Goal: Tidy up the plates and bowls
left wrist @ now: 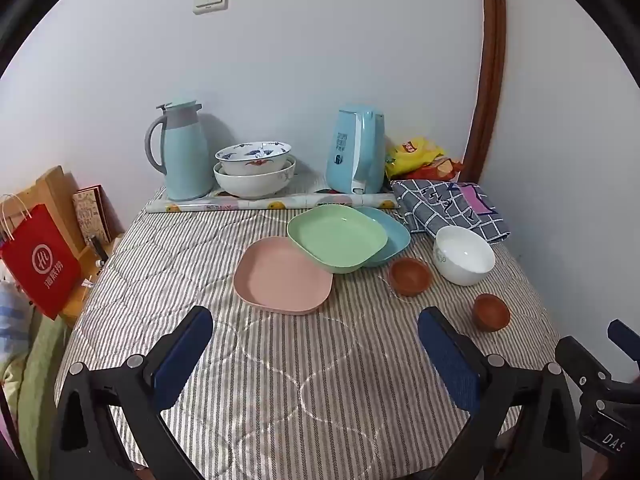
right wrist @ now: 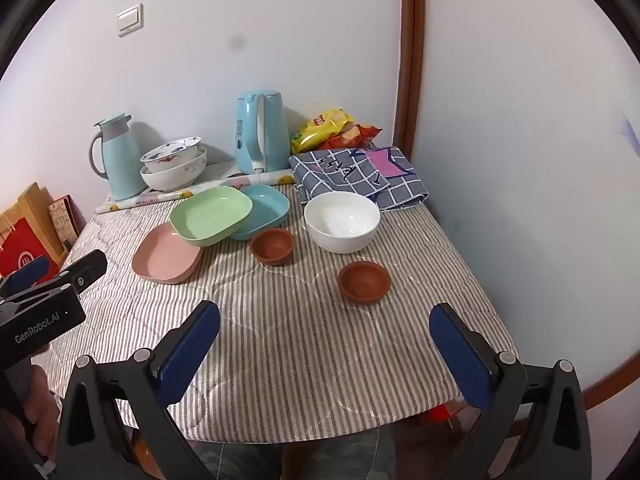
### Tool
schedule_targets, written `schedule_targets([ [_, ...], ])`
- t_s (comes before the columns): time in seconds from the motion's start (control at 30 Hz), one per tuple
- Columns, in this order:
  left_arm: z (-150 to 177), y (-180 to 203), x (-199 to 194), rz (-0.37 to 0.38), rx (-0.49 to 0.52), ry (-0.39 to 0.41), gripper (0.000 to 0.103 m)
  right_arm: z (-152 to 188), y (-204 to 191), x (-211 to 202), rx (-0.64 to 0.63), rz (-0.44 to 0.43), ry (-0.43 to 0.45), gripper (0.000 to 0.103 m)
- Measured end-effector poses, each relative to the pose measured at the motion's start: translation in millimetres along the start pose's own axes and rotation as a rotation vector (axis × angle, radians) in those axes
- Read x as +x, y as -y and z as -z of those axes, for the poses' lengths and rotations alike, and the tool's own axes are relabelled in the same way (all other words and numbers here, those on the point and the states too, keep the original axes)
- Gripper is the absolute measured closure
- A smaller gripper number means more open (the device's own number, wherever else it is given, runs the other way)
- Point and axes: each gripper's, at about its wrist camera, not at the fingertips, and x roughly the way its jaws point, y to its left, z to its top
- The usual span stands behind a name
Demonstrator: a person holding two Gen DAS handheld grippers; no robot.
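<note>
Both the left gripper (left wrist: 316,332) and right gripper (right wrist: 326,326) are hovering wide open, holding nothing. The green plate (left wrist: 337,237) is lying across the pink plate (left wrist: 280,276) and blue plate (left wrist: 394,230) on the striped tablecloth (left wrist: 280,380), with the white bowl (right wrist: 342,222) and two brown bowls (right wrist: 272,246) sitting nearby.

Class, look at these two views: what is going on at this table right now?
A person holds a hand-held gripper in each hand above a striped tablecloth. The left gripper and right gripper are both open and empty. Nothing is sorted yet: the green plate rests on the pink plate and blue plate, with a white bowl and two small brown bowls apart.
</note>
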Motion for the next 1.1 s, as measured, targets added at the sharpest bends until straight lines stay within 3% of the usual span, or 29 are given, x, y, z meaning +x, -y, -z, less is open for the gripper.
schedule_targets([
  [1.1,-2,-4,-7,0.0,-0.013,0.017,0.0,-4,-2,-11,0.006,-0.001,0.019,0.0],
])
